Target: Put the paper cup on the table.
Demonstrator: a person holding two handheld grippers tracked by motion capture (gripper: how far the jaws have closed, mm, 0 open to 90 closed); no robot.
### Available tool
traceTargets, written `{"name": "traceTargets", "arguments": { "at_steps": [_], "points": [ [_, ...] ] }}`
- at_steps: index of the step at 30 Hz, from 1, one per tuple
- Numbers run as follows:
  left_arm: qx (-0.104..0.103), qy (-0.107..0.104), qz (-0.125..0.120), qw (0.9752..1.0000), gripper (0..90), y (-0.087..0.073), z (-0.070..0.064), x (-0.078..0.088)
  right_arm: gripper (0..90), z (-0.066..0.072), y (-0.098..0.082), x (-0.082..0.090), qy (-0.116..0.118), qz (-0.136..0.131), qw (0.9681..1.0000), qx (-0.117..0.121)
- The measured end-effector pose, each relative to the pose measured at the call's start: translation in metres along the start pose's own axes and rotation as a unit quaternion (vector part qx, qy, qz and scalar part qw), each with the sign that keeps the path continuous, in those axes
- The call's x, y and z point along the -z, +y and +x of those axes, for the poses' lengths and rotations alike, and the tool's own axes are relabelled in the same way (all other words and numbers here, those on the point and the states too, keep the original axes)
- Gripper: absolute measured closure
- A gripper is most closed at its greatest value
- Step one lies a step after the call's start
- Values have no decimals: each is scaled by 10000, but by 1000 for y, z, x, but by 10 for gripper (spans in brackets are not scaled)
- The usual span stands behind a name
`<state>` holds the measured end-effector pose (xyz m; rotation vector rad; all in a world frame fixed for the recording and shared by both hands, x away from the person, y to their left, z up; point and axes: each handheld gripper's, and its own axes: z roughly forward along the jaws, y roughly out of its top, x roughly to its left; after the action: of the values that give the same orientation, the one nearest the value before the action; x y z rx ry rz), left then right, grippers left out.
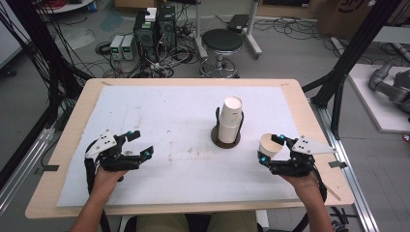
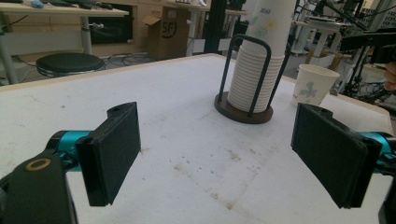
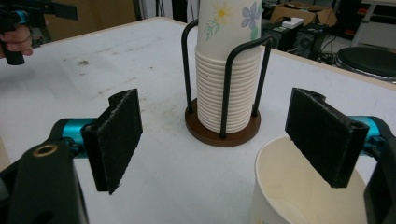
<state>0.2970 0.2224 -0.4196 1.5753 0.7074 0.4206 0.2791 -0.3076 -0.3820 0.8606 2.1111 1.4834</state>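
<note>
My left gripper [image 1: 137, 144] gapes wide, empty, over the desk [image 1: 159, 121]. My right gripper [image 1: 272, 149] — jaws spread — straddles a loose paper cup's [image 1: 270, 144] rim beside the cup stack [image 1: 229, 118].

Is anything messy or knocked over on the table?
Nothing is knocked over. The cup stack stands straight in its holder, and one loose cup stands upright by the right gripper. The white table cover has brownish smudges.

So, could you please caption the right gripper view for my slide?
Open right hand-held gripper beside a single paper cup, facing the cup stack in its wire holder.
</note>
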Motion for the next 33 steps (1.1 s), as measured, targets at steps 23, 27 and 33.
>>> {"name": "traceTargets", "arguments": {
  "at_steps": [23,27,33],
  "points": [
    [-31,87,0,10000,161,0,-3,7,191,5,1,-3,-30,93,9999,46],
    [-33,95,-9,9999,161,0,-3,7,191,5,1,-2,-66,76,9999,64],
    [-17,82,-6,10000,161,0,-3,7,191,4,1,-1,-94,67,9999,57]
  ]
}}
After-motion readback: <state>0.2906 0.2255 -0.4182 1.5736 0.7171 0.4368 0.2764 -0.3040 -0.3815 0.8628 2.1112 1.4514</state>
